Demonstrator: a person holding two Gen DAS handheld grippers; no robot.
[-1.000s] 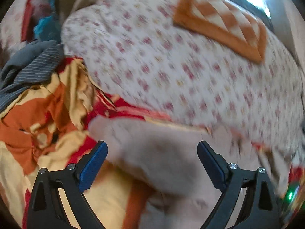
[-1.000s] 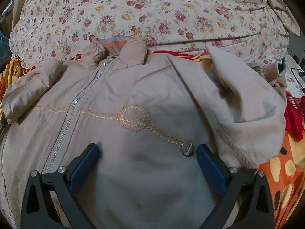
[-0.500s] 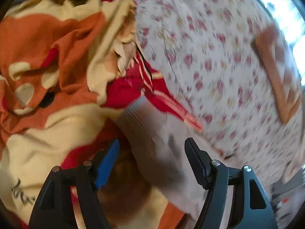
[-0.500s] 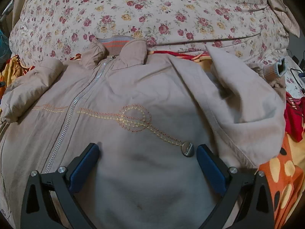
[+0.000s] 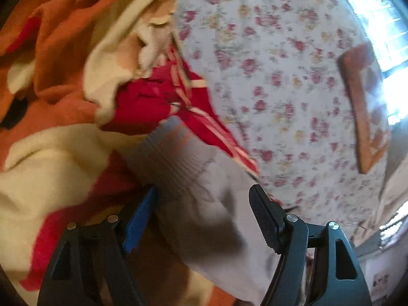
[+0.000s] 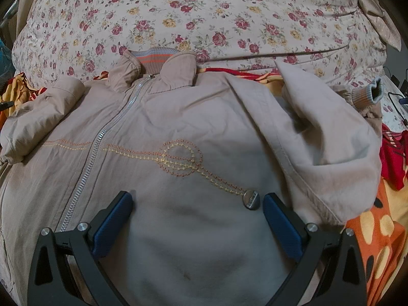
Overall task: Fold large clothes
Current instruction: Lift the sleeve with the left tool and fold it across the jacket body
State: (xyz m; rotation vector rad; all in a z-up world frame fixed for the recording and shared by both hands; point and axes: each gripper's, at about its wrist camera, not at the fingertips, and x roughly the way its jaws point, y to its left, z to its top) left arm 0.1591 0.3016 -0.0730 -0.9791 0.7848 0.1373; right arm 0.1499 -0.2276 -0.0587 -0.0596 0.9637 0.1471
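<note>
A beige zip-up jacket (image 6: 178, 132) lies front up on the bed, collar (image 6: 155, 61) at the far side, right sleeve (image 6: 329, 137) folded over with its ribbed cuff (image 6: 369, 95) at the far right. My right gripper (image 6: 197, 204) is open and empty, low over the jacket's chest. In the left wrist view the jacket's left sleeve (image 5: 216, 211) with its ribbed grey cuff (image 5: 168, 158) runs between the fingers of my left gripper (image 5: 204, 204), which is open around it, jaws apart.
A floral quilt (image 6: 216, 12) rises behind the jacket and also shows in the left wrist view (image 5: 280, 76). An orange, cream and red blanket (image 5: 63, 102) lies bunched left of the sleeve and at the right edge (image 6: 377, 234). An orange checked cloth (image 5: 362, 107) lies on the quilt.
My left gripper has swung down and left onto the sleeve and its jaws have narrowed around it near the cuff. The right gripper and the jacket have stayed still.
</note>
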